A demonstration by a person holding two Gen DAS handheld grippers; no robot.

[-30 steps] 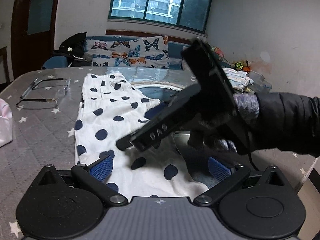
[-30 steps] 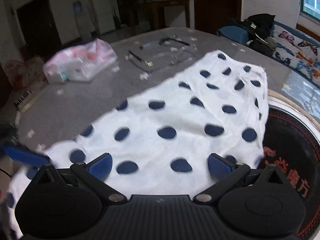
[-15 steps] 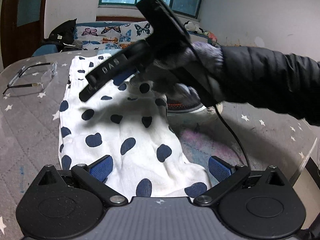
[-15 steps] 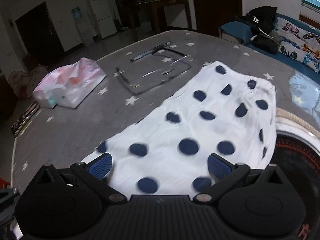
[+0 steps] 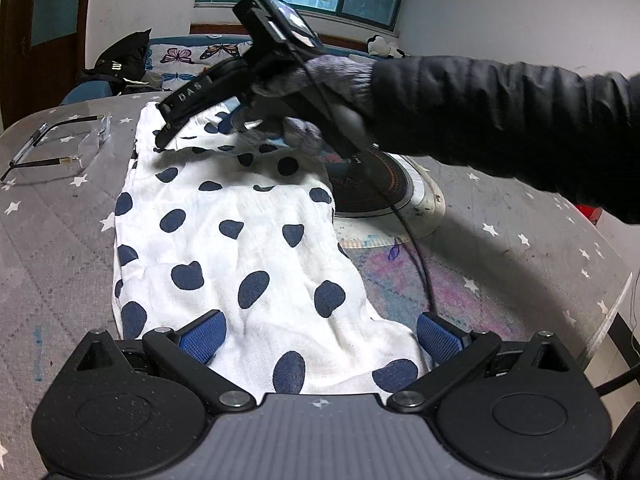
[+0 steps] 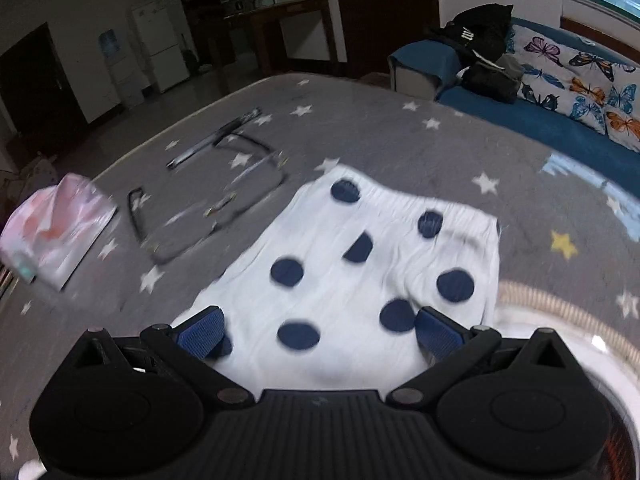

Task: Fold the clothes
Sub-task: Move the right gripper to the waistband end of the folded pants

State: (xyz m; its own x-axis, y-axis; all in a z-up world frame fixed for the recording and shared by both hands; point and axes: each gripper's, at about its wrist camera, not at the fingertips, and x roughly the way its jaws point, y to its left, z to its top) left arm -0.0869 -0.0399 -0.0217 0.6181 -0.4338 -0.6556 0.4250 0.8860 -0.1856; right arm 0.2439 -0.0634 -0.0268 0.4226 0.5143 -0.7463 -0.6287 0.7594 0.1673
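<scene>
White cotton cloth with dark blue dots (image 5: 240,240) lies spread out on the grey counter with white stars (image 5: 52,240). One end sits right under the left gripper (image 5: 320,334), whose blue fingers (image 5: 202,334) are wide apart and hold nothing. The right gripper (image 6: 318,332) has its blue fingers (image 6: 438,334) wide apart too, with the far end of the cloth (image 6: 360,264) lying between them but not pinched. Seen from the left side, that gripper (image 5: 224,108) reaches down over the far end, and the cloth looks a little lifted and bunched there.

Beside the cloth, on the left, lie thin clear glasses (image 5: 68,148). On the right, the cloth's edge touches a round dark cooker plate with a white rim (image 5: 380,184). A pink and white plastic packet (image 6: 52,232) lies further off on the counter.

I think the folding has barely begun. No neat fold shows yet. The far end needs to be grabbed and brought over to the near end.
</scene>
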